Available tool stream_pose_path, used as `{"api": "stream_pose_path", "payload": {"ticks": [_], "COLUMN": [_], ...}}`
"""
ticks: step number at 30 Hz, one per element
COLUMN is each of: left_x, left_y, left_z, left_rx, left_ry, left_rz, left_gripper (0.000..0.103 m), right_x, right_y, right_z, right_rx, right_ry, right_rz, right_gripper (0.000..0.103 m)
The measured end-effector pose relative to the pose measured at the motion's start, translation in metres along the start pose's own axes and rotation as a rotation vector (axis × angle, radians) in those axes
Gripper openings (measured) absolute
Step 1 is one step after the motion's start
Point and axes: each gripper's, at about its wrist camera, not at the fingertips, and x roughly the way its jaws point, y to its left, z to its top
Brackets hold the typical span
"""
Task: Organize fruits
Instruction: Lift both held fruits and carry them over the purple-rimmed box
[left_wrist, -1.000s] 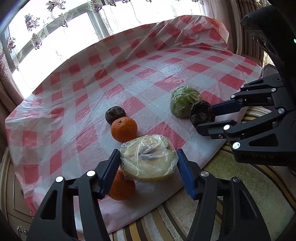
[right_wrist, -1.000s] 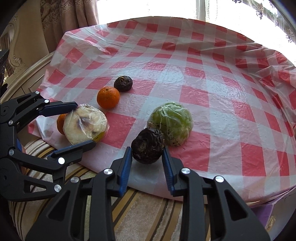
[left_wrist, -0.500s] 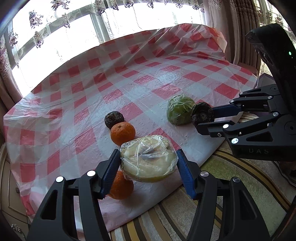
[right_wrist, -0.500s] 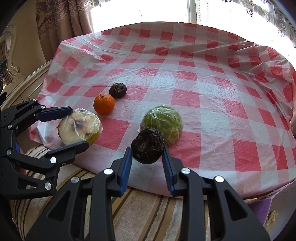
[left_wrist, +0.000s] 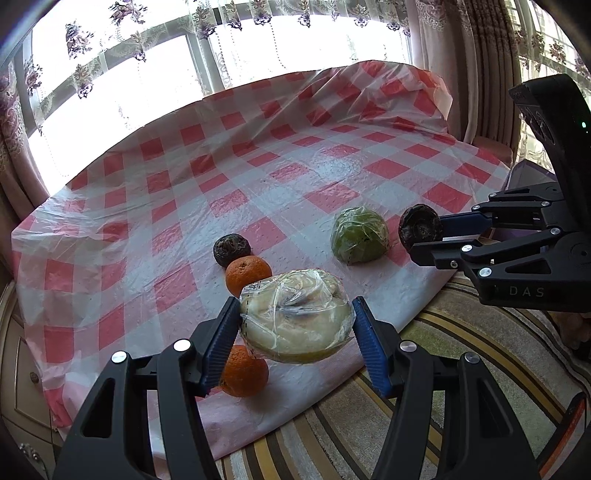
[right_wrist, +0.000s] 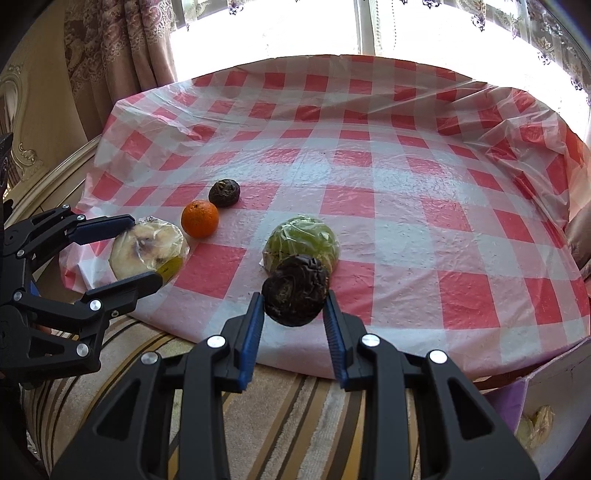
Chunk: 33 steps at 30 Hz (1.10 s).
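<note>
My left gripper (left_wrist: 295, 328) is shut on a plastic-wrapped pale fruit half (left_wrist: 295, 317), held above the table's near edge; the same wrapped half (right_wrist: 146, 251) shows at the left of the right wrist view. My right gripper (right_wrist: 293, 310) is shut on a dark wrinkled fruit (right_wrist: 295, 290), lifted off the cloth, and that dark fruit (left_wrist: 419, 227) also appears at the right of the left wrist view. On the red-and-white checked cloth (left_wrist: 258, 166) lie a wrapped green fruit (left_wrist: 360, 234), an orange (left_wrist: 247, 273), a second dark fruit (left_wrist: 232, 249) and another orange (left_wrist: 243, 371) under the left fingers.
A striped rug (right_wrist: 288, 417) covers the floor in front of the table. Curtains and bright windows (left_wrist: 177, 48) stand behind it. A purple box (right_wrist: 546, 406) sits at the lower right beside the table edge. A carved cabinet (right_wrist: 22, 110) is at the left.
Both grippers have drawn back from the table with their fruits still held, so more of the cloth shows. The right gripper with the dark fruit has come away from the green fruit.
</note>
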Motion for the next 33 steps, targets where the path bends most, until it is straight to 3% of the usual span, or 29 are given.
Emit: {"api": "stream_pose_path", "payload": {"ticks": [20, 33], "left_x": [-0.009, -0.008], "left_y": [-0.025, -0.065], "left_z": [0.027, 0.065], "left_rx": [0.07, 0.189], "left_ry": [-0.023, -0.029], "left_rz": [-0.055, -0.113], "left_gripper": [0.059, 0.059], "right_x": [-0.036, -0.084], "right_y": [-0.033, -0.09], "right_z": [-0.016, -0.04], "right_rx": [0.079, 0.197], "right_ry": [-0.031, -0.076], "right_rz": [-0.025, -0.093], "right_gripper": [0.033, 0.033]}}
